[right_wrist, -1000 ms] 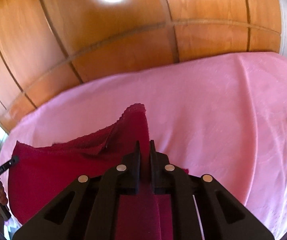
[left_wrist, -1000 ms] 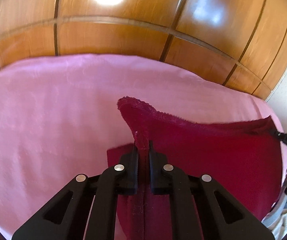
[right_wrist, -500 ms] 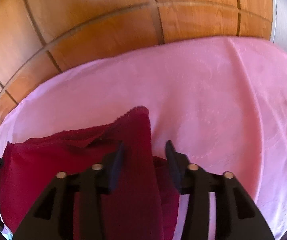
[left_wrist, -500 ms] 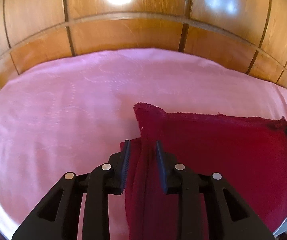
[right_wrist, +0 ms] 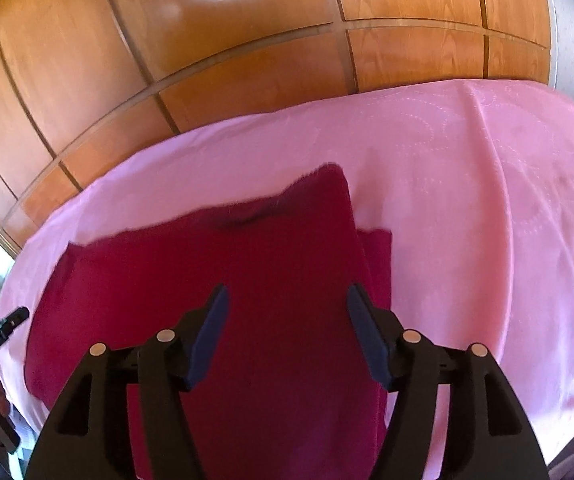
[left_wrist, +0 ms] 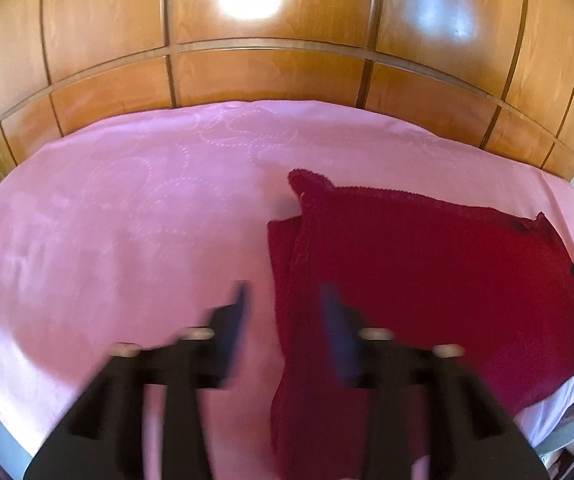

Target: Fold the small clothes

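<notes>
Left tool [left_wrist: 283,312], low centre of its frame, motion-blurred, jaws apart, nothing between them but air over the left border of the red cloth [left_wrist: 427,280]. Right tool [right_wrist: 287,320], low centre of its own frame, jaws spread wide, empty, hovering above the cloth's middle. No contact visible on either.

Red cloth lies on the pink bedspread [left_wrist: 127,220], right half of the left-wrist frame, lower left to centre in the right-wrist frame. It looks doubled over: a lower layer peeks out along one side as a narrow strip [right_wrist: 377,256], top layer slightly offset. Top corner [left_wrist: 307,178] curls up a bit; the far corner near the right edge of the left-wrist frame also lifts. Wooden panelling [left_wrist: 267,76] fills the upper part of both frames.

Handling, judged from looks: fuzzy terry or knit, soft, limp, light, no stiffness, drapes and bunches easily. Not slippery; nap should hold in a pinch. Not fragile. Layers may slide on each other if dragged.

Where to grab: the two corners of one short edge, one tool each, pinching both layers together so the fold stays aligned. Curled corner is the easy entry point.
</notes>
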